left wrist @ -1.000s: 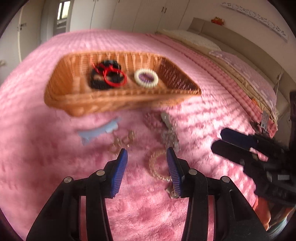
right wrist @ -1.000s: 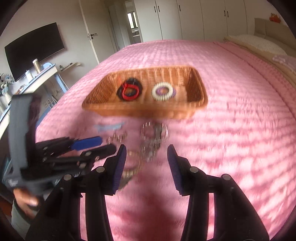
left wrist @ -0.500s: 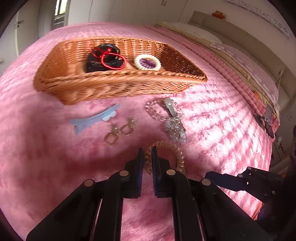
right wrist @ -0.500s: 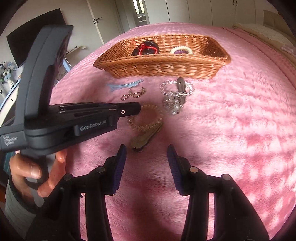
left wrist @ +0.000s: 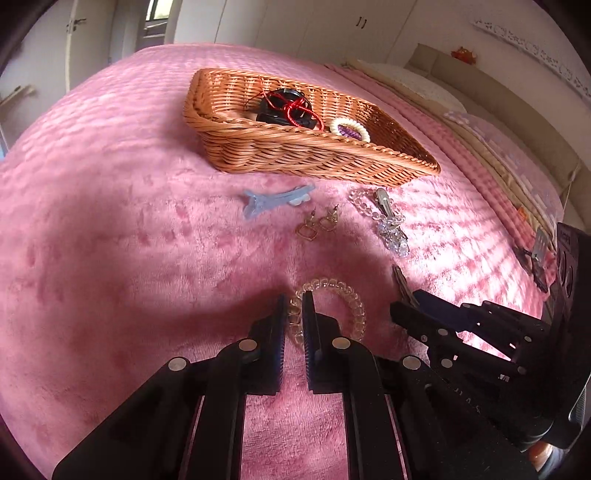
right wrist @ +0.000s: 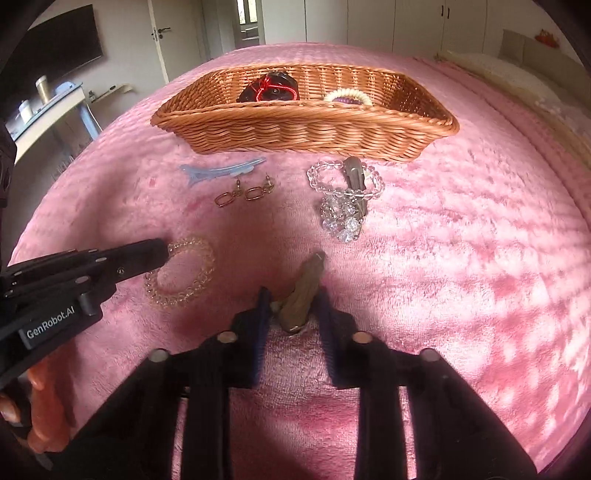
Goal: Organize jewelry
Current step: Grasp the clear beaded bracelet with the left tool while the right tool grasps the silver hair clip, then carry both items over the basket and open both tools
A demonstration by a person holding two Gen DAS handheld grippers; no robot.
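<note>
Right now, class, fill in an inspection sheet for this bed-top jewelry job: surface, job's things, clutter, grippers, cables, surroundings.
Surface: pink blanket, sun-dappled.
Job's things: basket holds a black-and-red piece and a white bracelet. On the blanket: blue clip, two earrings, clear bead bracelet lying over a crystal clip, amber bracelet, bronze clip.
Clutter: nothing seen.
Grippers: left gripper shut on the amber bracelet's rim; right gripper has just been closing, bronze clip between its jaws, pads not clearly pressing.
Cables: nothing seen.
Surroundings: wardrobes, door, TV, pillow.
</note>
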